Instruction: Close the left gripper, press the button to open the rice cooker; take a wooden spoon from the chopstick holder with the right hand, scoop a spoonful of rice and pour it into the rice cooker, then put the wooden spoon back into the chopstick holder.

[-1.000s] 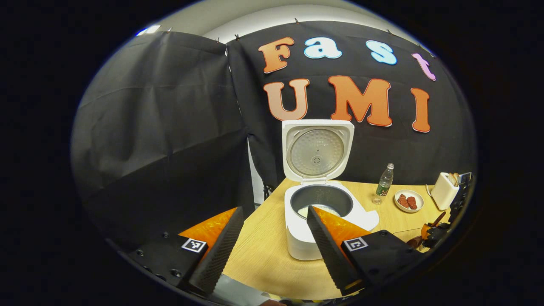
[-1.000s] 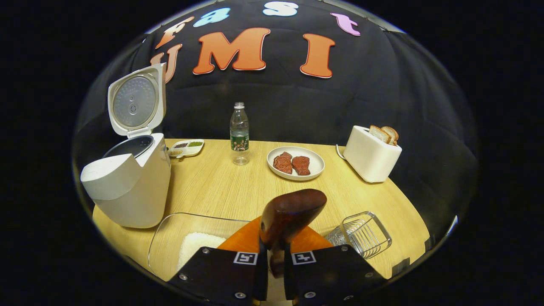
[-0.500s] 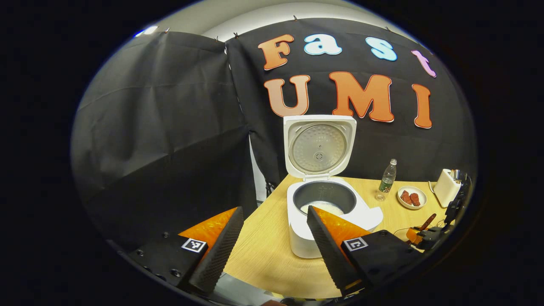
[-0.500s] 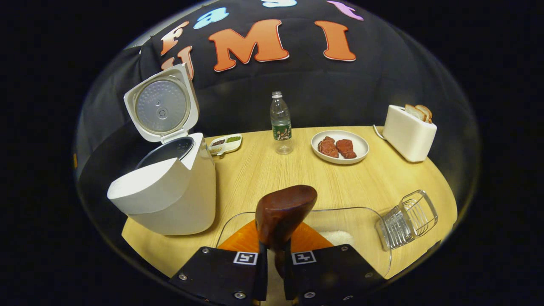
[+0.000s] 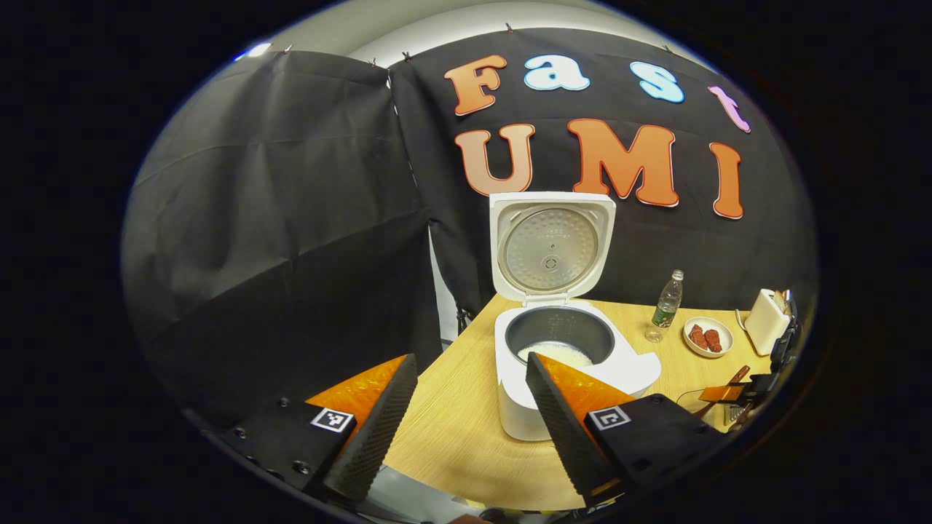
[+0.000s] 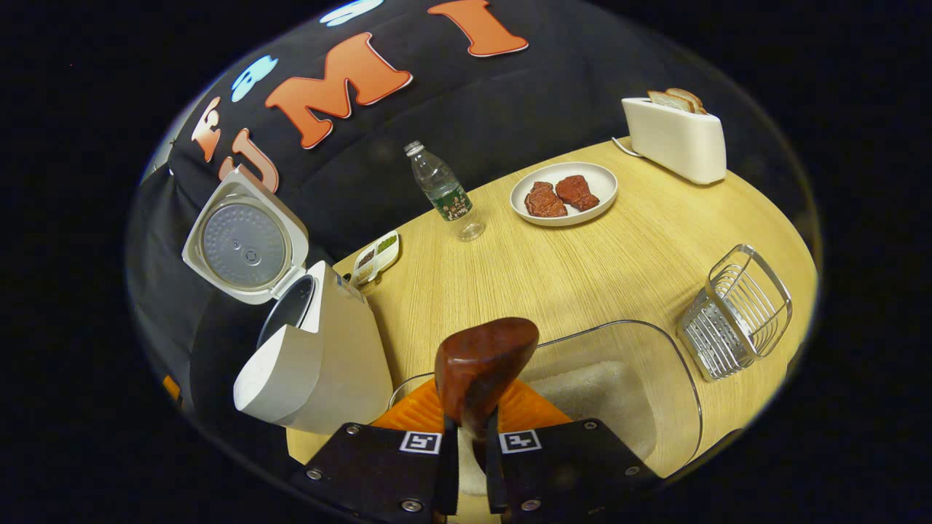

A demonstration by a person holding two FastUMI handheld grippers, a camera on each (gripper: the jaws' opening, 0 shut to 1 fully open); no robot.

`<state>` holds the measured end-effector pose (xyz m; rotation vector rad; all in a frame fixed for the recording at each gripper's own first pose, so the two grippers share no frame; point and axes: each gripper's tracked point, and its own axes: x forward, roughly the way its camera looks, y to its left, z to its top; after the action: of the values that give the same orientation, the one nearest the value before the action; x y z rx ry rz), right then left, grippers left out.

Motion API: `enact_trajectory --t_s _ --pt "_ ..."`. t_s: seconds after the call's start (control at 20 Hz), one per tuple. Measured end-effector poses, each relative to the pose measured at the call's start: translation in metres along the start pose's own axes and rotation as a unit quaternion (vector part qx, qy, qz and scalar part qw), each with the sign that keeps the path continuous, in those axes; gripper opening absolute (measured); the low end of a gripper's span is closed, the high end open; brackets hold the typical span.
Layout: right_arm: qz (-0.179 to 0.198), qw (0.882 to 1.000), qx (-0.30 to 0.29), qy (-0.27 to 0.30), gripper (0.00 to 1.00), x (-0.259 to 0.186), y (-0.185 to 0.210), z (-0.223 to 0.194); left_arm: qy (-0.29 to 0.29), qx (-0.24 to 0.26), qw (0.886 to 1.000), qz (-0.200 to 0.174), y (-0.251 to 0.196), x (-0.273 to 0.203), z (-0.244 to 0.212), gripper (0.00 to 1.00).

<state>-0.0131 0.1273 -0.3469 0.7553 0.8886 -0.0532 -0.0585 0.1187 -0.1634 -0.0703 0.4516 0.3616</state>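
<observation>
The white rice cooker stands open with its lid up and white rice in the pot. My left gripper hangs open in front of it, short of the table edge, holding nothing. My right gripper is shut on the handle of the dark wooden spoon, whose bowl points forward over a clear glass container of rice. The wire chopstick holder stands to the right of that container. The cooker is to the spoon's left. Far right in the left gripper view, the right gripper carries the spoon.
On the wooden table stand a water bottle, a plate with two pieces of meat, a white toaster with bread, and a small divided dish behind the cooker. Black cloth walls close the back and left.
My right gripper has rolled and shifted with the spoon, so the rice container now lies straight under it. The left gripper has drawn back a little from the cooker and stays open.
</observation>
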Motion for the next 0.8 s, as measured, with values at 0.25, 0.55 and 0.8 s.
enact_trajectory --t_s 0.25,0.55,0.8 --pt "0.033 0.999 0.029 0.013 0.15 0.0 0.006 -0.002 -0.004 0.011 1.0 -0.012 -0.009 0.001 0.006 0.97" --pt "0.066 0.995 0.058 0.035 0.15 0.0 0.01 -0.006 -0.001 0.011 1.0 -0.016 -0.013 0.001 0.008 1.0" --pt "0.092 0.992 0.074 0.043 0.15 -0.002 0.011 -0.006 0.005 0.004 1.0 -0.024 -0.026 -0.002 0.009 1.0"
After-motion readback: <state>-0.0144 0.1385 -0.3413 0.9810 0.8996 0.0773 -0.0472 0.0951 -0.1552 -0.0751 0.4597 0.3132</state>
